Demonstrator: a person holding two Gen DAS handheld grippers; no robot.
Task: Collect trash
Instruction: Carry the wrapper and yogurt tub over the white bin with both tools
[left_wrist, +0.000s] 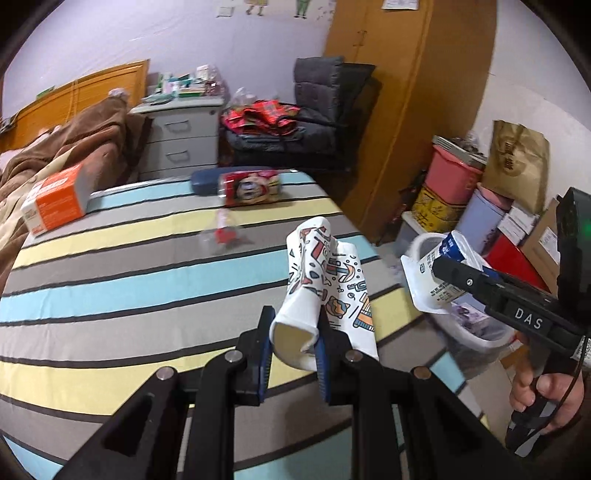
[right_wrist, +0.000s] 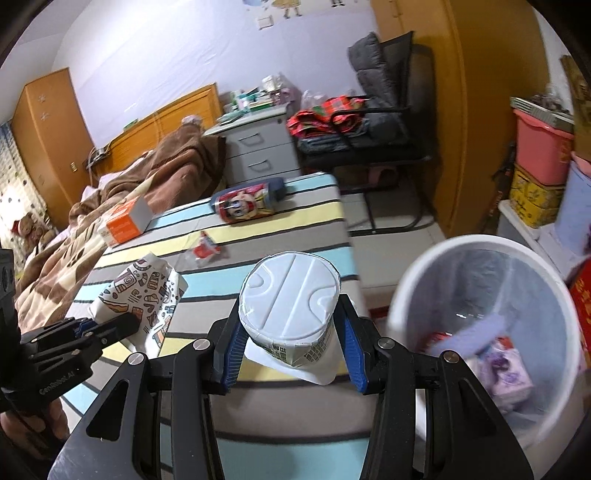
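While the left gripper (left_wrist: 295, 347) clamps a crumpled patterned paper cup (left_wrist: 325, 284) between its blue pads above the striped tablecloth (left_wrist: 110, 280), a small red-and-clear wrapper (left_wrist: 223, 232) lies farther out on the cloth. To the right, the right gripper (right_wrist: 291, 354) is clenched on a white yogurt cup (right_wrist: 291, 299), held beside the white trash bin (right_wrist: 443, 266), not yet over its opening
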